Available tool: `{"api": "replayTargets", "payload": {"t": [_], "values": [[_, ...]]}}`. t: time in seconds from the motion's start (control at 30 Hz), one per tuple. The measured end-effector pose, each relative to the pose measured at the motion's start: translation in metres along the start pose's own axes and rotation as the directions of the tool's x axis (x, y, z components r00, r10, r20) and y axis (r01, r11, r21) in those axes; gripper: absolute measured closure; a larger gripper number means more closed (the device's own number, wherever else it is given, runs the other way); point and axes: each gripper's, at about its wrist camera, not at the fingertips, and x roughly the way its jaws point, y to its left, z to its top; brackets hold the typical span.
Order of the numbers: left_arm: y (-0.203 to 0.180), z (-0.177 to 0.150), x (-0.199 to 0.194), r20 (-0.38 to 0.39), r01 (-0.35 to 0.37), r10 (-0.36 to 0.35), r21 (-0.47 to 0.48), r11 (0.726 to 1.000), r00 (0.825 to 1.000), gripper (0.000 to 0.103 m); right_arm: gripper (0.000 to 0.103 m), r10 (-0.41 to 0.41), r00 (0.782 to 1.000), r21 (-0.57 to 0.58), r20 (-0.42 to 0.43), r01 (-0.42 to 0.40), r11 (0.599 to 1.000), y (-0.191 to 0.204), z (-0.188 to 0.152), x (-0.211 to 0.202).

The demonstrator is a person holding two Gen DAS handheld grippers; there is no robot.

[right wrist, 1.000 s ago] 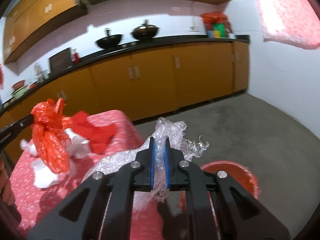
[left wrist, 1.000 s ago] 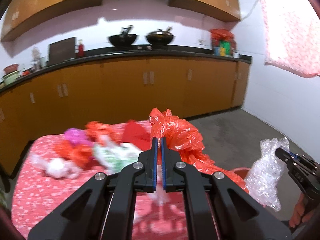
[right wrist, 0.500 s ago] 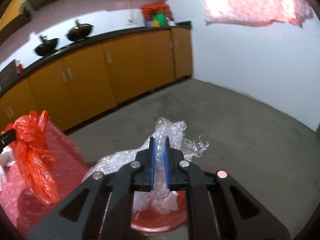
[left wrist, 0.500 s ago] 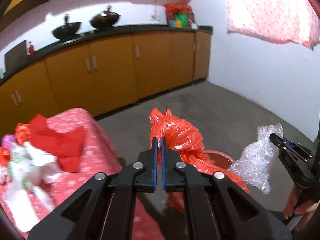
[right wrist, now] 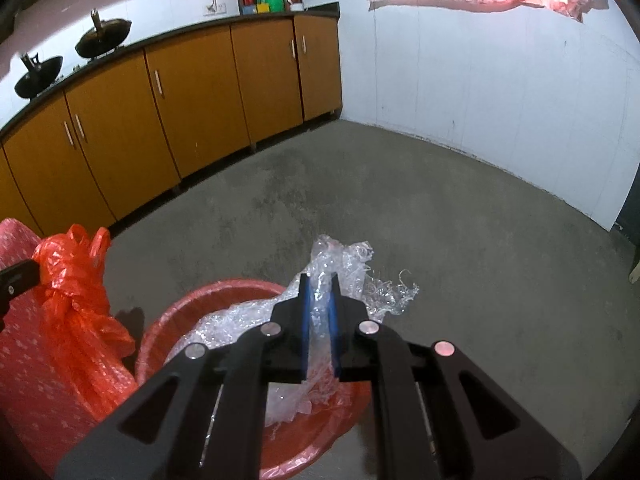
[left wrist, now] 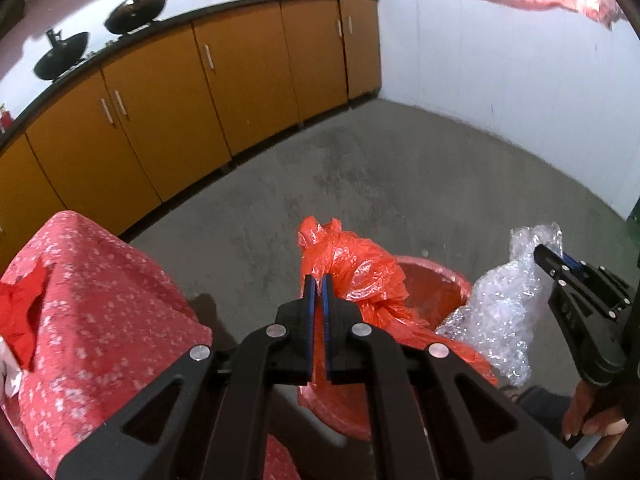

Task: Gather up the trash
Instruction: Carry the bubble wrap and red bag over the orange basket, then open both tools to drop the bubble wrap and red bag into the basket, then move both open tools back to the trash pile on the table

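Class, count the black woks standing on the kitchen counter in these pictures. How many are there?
2. Both sit on the dark counter at upper left: one wok nearer the corner, the other wok further left. More may lie outside the frame.

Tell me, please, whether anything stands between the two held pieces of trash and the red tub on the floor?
Nothing visible does. The orange plastic bag and the bubble wrap hang directly over the open red tub.

A home kitchen: orange base cabinets [right wrist: 192, 108] under a dark countertop [right wrist: 120, 50], two black woks [left wrist: 136, 14] on it
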Motion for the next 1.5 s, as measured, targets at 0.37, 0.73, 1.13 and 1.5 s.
{"api": "replayTargets", "payload": {"t": [0.37,0.73,1.13,1.5], "values": [[-0.023,-0.005,0.047,-0.120,0.006,0.007,0.106,0.994,0.993,0.099,0.089,0.034,0.997,-0.008,-0.066,-0.034,0.999,0.005,-0.011,0.035],[-0.018,-0.004,0.047,-0.125,0.014,-0.007,0.055,0.998,0.992,0.086,0.077,0.090,0.994,-0.031,-0.067,-0.093,0.995,0.019,-0.016,0.030],[0.020,0.006,-0.022,0.016,0.008,-0.007,-0.060,0.998,1.000,0.082,0.077,0.143,0.990,-0.084,-0.010,-0.143,0.986,0.044,0.006,-0.015],[0.139,-0.046,-0.154,0.128,-0.109,0.146,-0.253,0.961,0.981,0.052,0.063,0.488,0.873,-0.248,0.007,-0.472,0.846,0.173,0.033,-0.139]]}}
